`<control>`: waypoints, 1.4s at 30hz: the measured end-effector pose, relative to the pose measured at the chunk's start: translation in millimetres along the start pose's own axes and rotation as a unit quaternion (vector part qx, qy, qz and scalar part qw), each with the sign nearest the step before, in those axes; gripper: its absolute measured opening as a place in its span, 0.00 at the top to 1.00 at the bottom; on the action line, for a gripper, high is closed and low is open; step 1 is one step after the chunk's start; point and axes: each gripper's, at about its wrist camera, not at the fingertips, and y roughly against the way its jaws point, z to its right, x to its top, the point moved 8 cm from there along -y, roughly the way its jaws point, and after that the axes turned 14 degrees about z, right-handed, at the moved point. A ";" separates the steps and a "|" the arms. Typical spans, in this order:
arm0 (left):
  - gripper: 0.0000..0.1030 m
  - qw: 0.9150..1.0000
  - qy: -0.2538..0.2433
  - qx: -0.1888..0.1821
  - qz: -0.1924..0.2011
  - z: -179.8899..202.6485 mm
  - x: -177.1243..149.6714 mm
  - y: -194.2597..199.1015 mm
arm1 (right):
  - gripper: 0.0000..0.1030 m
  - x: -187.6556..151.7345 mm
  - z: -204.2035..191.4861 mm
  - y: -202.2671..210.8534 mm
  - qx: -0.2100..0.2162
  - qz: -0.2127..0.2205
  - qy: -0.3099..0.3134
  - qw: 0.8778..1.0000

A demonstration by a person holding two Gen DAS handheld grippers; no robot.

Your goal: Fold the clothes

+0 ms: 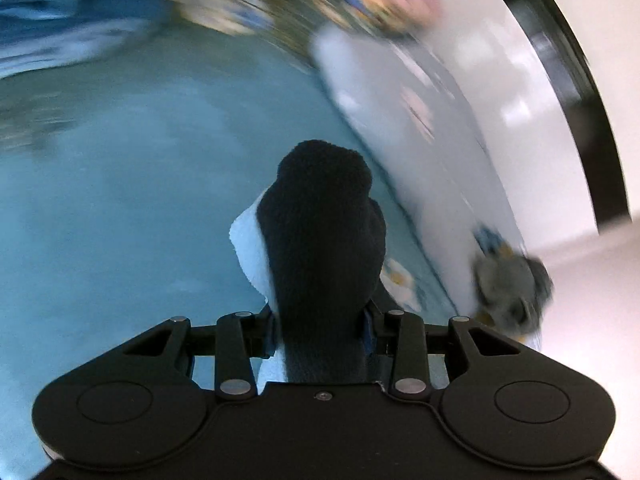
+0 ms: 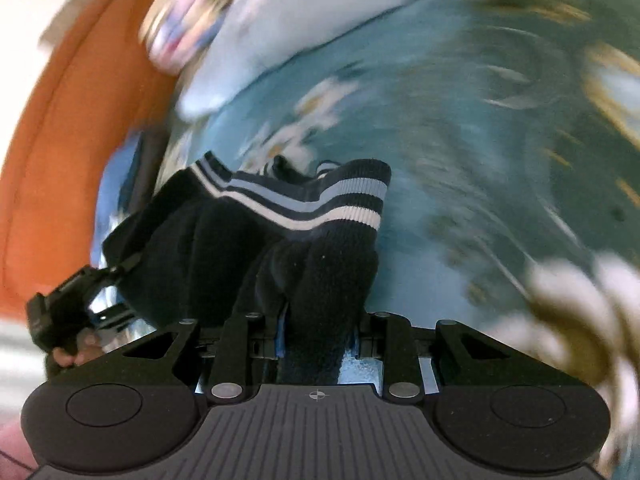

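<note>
A black fuzzy sock [image 1: 320, 220] with a white patch along its left edge stands up between the jaws of my left gripper [image 1: 322, 320], which is shut on it; the fingertips are hidden under the fabric. In the right wrist view, a black sock [image 2: 280, 240] with light blue and white stripes at its cuff is pinched in my right gripper [image 2: 316, 332]. The dark fabric stretches left toward the left gripper [image 2: 64, 308], held by a hand. Both views are blurred by motion.
A teal bedspread [image 1: 120, 200] with a floral print [image 2: 500, 140] lies under both grippers. A pale cloth or pillow [image 1: 420, 120] lies at the right, with a grey fuzzy object [image 1: 508, 292] near it. An orange surface [image 2: 60, 140] fills the left of the right wrist view.
</note>
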 end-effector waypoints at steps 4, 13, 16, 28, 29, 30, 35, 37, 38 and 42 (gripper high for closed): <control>0.65 0.996 0.060 0.046 0.053 -48.9 -0.7 55.9 | 0.75 18.4 -32.5 -42.4 0.023 -0.070 0.079 0.994; 0.62 0.980 0.155 0.086 0.085 -119.2 -31.2 68.6 | 0.67 13.7 -36.4 -95.7 -0.006 -0.140 0.136 0.981; 0.60 0.983 0.154 0.058 0.077 -114.1 -26.7 75.3 | 0.65 13.8 -30.7 -79.8 -0.005 -0.113 0.099 0.989; 0.48 0.987 0.146 0.054 0.047 -130.2 0.8 77.5 | 0.46 -61.3 11.2 27.2 -0.023 -0.010 -0.129 0.991; 0.48 0.986 0.153 0.056 0.046 -132.6 0.6 73.4 | 0.42 -68.4 15.1 27.6 -0.022 0.006 -0.159 0.987; 0.48 0.984 0.161 0.059 0.044 -135.3 -0.7 69.5 | 0.37 -75.7 18.9 28.1 -0.020 0.021 -0.189 0.981; 0.48 0.977 0.200 0.051 0.046 -145.9 -4.4 65.4 | 0.30 -99.3 19.5 34.8 -0.002 0.072 -0.273 0.959; 0.47 0.974 0.214 0.048 0.047 -150.1 -5.2 64.8 | 0.25 -107.7 18.0 32.1 0.000 0.075 -0.290 0.954; 0.47 0.973 0.221 0.048 0.047 -152.1 -5.2 64.1 | 0.25 -110.3 16.5 29.5 0.000 0.079 -0.292 0.953; 0.45 0.974 0.219 0.045 0.042 -151.9 -4.6 59.1 | 0.25 -116.7 15.3 11.6 -0.019 0.090 -0.294 0.951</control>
